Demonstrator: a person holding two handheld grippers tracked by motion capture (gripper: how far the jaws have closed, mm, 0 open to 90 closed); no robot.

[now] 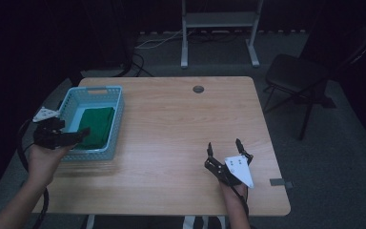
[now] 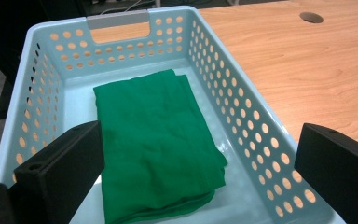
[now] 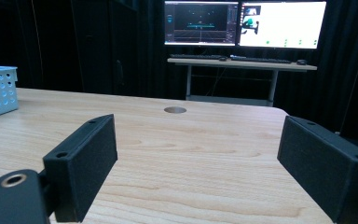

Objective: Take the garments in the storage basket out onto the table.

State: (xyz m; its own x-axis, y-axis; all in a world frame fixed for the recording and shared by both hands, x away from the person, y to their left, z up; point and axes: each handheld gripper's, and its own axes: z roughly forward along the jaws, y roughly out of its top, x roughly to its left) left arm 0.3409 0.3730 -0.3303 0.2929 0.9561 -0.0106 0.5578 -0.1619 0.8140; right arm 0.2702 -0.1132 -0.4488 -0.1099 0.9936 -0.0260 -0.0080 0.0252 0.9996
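Observation:
A light blue perforated basket [image 1: 116, 117] [image 2: 242, 98] stands at the table's left side. A folded green cloth [image 1: 95, 126] [image 2: 156, 140] lies flat on its floor. My left gripper [image 1: 78, 135] [image 2: 200, 172] hovers at the basket's near left corner, open, its jaws wide apart above the cloth's near end with nothing between them. My right gripper [image 1: 225, 147] [image 3: 196, 172] rests low over the table near the front right, open and empty, pointing toward the far edge.
The wooden table [image 1: 181, 119] has a round cable hole [image 1: 198, 89] [image 3: 175, 110] near its far edge. A black chair [image 1: 295, 76] stands to the right, a metal stand [image 1: 219, 28] behind. A desk with two monitors [image 3: 244, 23] lies beyond the table.

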